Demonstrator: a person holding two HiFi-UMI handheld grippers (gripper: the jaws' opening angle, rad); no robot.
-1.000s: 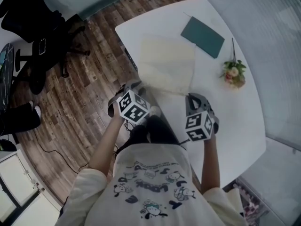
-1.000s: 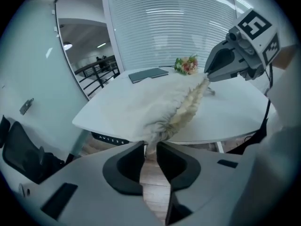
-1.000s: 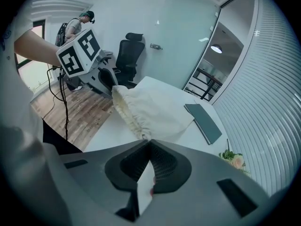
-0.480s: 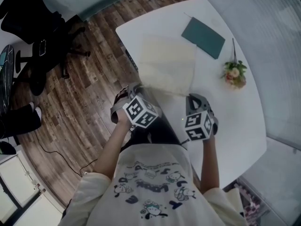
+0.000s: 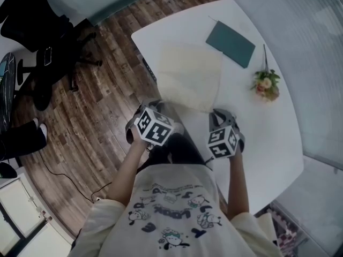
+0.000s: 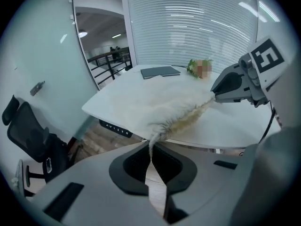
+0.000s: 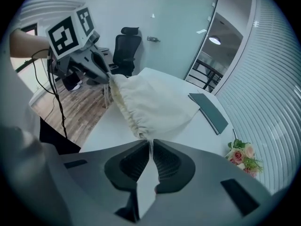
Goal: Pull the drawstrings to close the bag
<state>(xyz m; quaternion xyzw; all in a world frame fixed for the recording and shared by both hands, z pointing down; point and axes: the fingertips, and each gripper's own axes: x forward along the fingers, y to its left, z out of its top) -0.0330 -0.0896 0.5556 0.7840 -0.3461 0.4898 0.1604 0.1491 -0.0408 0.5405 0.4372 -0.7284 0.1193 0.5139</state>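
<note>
Left gripper point(image 6: 151, 150) and right gripper point(image 7: 150, 150) each pinch 1 drawstring point(image 6: 151, 140) — the bag point(image 5: 190, 74), mouth gathered, lies on the counter point(image 5: 260, 130).

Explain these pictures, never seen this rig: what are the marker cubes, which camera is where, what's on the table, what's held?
No robot: a person holds a pair of two-jaw grippers; the marker cubes belong to them. One picture is from a head camera looking down; the other two from cameras on each gripper, looking along its jaws. On the white table: a cream drawstring bag, a dark green notebook, a flower bunch. The left gripper is shut on the left drawstring, the right gripper on the right drawstring, at opposite ends of the bag's gathered mouth.
</note>
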